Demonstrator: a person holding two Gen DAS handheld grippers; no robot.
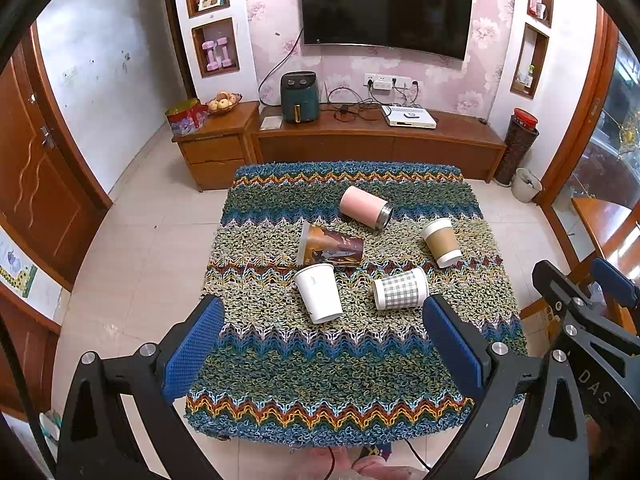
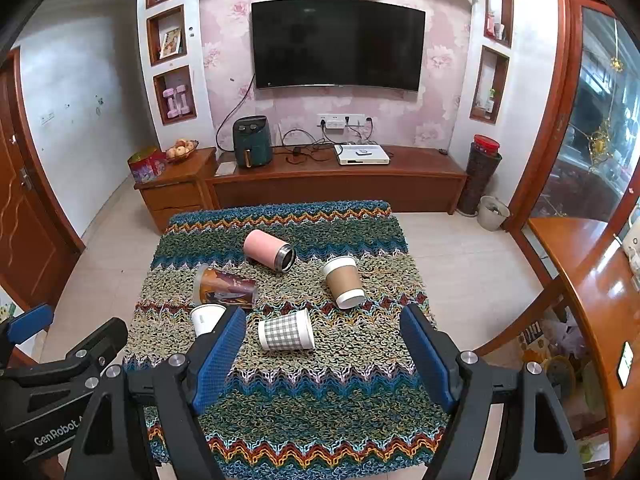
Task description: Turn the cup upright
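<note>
Several cups lie on their sides on a knitted zigzag cloth (image 1: pixel 340 380) over a small table: a pink steel tumbler (image 1: pixel 365 207) (image 2: pixel 268 255), a brown printed cup (image 1: pixel 330 247) (image 2: pixel 224 287), a white paper cup (image 1: pixel 319 292) (image 2: pixel 206 319), a grey checked cup (image 1: pixel 401 289) (image 2: pixel 286 330), and a brown-sleeved paper cup (image 1: pixel 441 242) (image 2: pixel 344 282). My left gripper (image 1: pixel 322 320) is open and empty, above the table's near side. My right gripper (image 2: pixel 323 332) is open and empty, with the checked cup seen between its fingers.
A wooden TV bench (image 1: pixel 380 140) with an air fryer (image 1: pixel 300 97) stands beyond the table. A side cabinet (image 1: pixel 216 148) is at the left. A wooden door (image 1: pixel 32 184) is on the left and a wooden counter (image 2: pixel 592 280) on the right. Tiled floor surrounds the table.
</note>
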